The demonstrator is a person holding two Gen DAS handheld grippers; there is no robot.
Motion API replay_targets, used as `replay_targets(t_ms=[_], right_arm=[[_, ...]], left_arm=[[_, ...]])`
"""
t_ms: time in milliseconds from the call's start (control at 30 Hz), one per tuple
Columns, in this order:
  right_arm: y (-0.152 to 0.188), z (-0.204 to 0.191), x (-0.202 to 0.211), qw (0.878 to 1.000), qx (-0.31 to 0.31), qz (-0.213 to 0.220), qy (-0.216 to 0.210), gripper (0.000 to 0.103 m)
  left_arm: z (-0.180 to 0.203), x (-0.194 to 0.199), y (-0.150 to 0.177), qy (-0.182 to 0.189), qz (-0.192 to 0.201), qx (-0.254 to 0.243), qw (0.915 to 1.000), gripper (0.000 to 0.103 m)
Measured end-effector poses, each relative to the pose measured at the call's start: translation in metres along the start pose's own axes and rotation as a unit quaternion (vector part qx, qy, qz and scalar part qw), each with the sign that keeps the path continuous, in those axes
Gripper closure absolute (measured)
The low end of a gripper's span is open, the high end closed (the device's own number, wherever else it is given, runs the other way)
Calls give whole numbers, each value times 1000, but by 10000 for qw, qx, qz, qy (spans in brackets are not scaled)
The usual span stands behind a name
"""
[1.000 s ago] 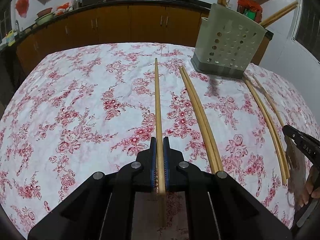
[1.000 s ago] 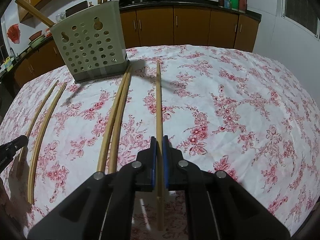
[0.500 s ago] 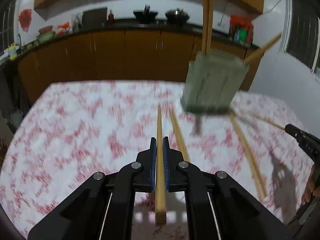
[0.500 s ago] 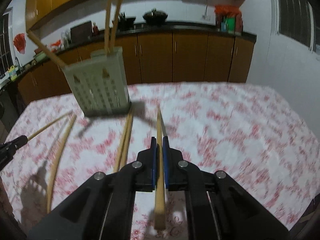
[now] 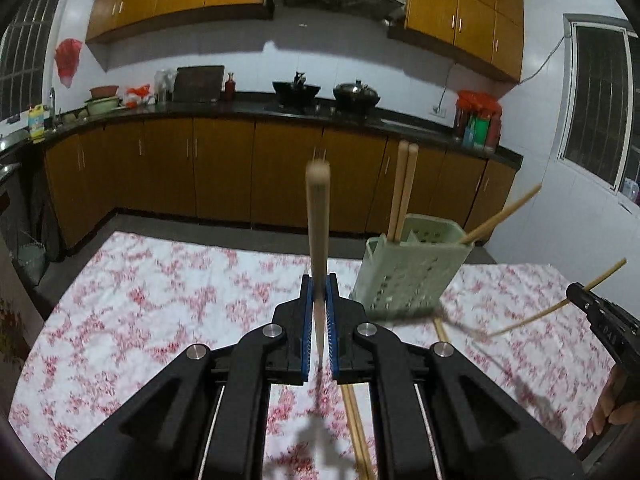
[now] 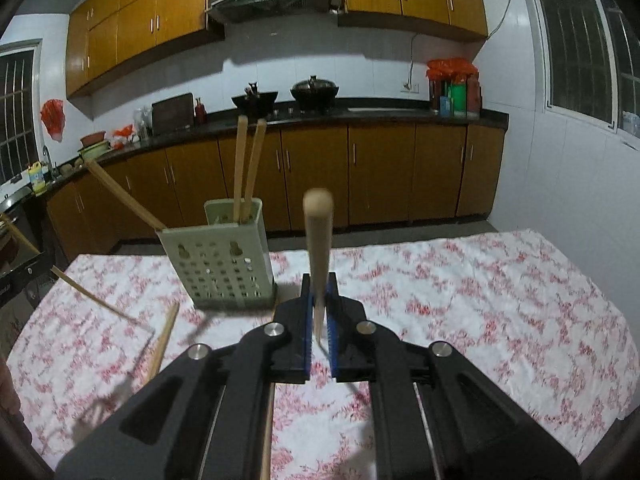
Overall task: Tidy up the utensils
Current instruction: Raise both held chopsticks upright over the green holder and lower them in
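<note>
In the left wrist view my left gripper (image 5: 319,282) is shut on a wooden chopstick (image 5: 318,216), held in the air above the floral tablecloth (image 5: 160,300). In the right wrist view my right gripper (image 6: 319,280) is shut on another chopstick (image 6: 318,236), likewise clear of the cloth. A pale green perforated holder (image 5: 408,276) (image 6: 224,264) stands ahead between them, with two upright chopsticks (image 6: 248,164) and one leaning chopstick (image 6: 124,194) in it. Each view shows the other gripper at its edge, the right gripper (image 5: 578,294) and the left gripper (image 6: 38,260), with its stick.
Loose chopsticks lie on the cloth near the holder (image 5: 358,432) (image 6: 164,340). The table's far edge (image 6: 400,242) runs just behind the holder. Beyond it are brown cabinets (image 5: 224,172) and a dark counter with two pots (image 6: 314,88). A white wall with a window is at the right.
Both grippers have risen, lifting their chopsticks off the cloth. The views have tilted up, so the holder now sits lower in the picture and the upper cabinets show.
</note>
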State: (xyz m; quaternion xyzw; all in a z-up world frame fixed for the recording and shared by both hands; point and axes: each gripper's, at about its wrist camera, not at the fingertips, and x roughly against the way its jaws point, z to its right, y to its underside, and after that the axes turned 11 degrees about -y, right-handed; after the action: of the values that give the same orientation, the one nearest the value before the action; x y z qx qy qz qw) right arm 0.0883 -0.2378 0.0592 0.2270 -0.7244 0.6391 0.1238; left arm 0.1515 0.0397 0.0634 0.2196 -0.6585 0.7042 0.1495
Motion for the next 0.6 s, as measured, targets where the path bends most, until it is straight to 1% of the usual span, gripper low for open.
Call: replay_targets(t_ms=[367, 500, 600], right_arm=[[-20, -4, 11, 9997, 11, 221, -132, 95], [-30, -7, 20, 9991, -20, 307, -303, 95], [-43, -8, 30, 9974, -101, 451, -550, 95]], left_arm=[[8, 15, -19, 155, 309, 43, 9994, 96], [10, 22, -27, 279, 407, 115, 9987, 96], [13, 31, -35, 432, 521, 186, 9975, 96]])
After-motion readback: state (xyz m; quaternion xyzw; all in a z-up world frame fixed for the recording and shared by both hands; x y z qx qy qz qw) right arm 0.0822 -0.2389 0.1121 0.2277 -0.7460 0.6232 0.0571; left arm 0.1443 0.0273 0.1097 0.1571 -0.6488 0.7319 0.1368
